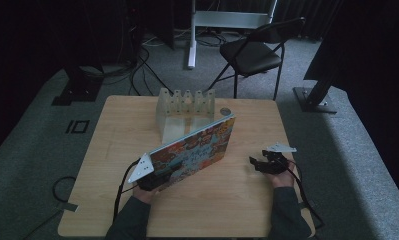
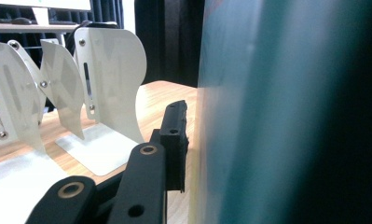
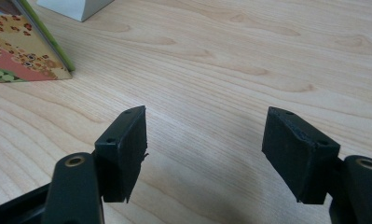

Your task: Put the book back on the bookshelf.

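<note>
Counting from the high view: one book (image 1: 194, 150) with a patterned cover, one white rack (image 1: 184, 111) with five upright dividers, one small round thing (image 1: 225, 111) just right of rack, too small to identify. Two grippers, one chair (image 1: 254, 52).

Left gripper (image 1: 149, 177) clamped on book's lower left corner; book tilted up on edge, far corner near rack. From left gripper view: one black jaw pressed flat against teal face of book (image 2: 286, 112), other jaw hidden behind it; rack (image 2: 106, 79) just beyond on tabletop.

Right gripper (image 1: 259, 164) low over table (image 1: 247, 210), well apart from book, jaws spread wide, nothing between. Right gripper view: pads (image 3: 125, 144) apart over bare wood; book corner (image 3: 23, 51) at upper left, cover showing small red, orange and green motifs; rack base (image 3: 72, 7) at top edge.

No legible writing or brand on book, rack or grippers; cover print too small to read.

Surface: light wood-grain table, square-cornered. Floor grey carpet, cables trailing at left and behind. Room dim, dark curtains at back, black folding chair behind table, white stand post (image 1: 192, 35) beside it, dark stand bases left and right.
</note>
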Motion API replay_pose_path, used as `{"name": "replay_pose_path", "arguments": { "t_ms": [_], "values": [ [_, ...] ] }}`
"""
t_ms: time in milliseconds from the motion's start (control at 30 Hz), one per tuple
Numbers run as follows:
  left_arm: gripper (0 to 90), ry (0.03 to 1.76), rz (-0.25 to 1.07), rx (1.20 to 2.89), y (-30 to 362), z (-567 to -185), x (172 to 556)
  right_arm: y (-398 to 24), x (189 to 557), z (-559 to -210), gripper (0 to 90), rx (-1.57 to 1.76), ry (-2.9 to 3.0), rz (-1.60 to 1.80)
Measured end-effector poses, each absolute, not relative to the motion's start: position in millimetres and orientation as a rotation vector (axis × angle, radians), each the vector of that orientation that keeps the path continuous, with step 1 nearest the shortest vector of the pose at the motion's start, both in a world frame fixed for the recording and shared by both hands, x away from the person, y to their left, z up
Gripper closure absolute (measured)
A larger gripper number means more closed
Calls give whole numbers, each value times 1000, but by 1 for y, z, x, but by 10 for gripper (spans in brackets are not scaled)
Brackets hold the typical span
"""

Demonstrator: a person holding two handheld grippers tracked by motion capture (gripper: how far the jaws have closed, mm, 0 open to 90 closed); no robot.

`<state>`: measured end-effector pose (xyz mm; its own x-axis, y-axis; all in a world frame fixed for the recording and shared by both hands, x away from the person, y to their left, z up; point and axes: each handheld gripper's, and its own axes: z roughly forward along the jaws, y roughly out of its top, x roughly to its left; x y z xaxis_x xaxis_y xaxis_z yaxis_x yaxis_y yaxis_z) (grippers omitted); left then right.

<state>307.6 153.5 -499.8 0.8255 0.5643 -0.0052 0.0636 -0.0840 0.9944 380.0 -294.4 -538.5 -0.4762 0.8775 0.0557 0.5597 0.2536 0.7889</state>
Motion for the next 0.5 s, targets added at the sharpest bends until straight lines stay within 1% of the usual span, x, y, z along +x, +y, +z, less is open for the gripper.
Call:
{"name": "replay_pose_path", "arguments": {
  "t_ms": [100,133,200,500],
  "values": [
    [728,491,439,1622,152,-500,307,-295,380,-540,305,1316,2136,1085],
    [759,486,436,1625,151,-500,307,-294,381,-541,306,1317,2138,1074],
    [786,485,436,1624,150,-500,306,-294,381,-542,306,1318,2140,1068],
    [807,515,444,1622,145,-499,302,-295,382,-546,305,1333,2139,1047]
  ]
}}
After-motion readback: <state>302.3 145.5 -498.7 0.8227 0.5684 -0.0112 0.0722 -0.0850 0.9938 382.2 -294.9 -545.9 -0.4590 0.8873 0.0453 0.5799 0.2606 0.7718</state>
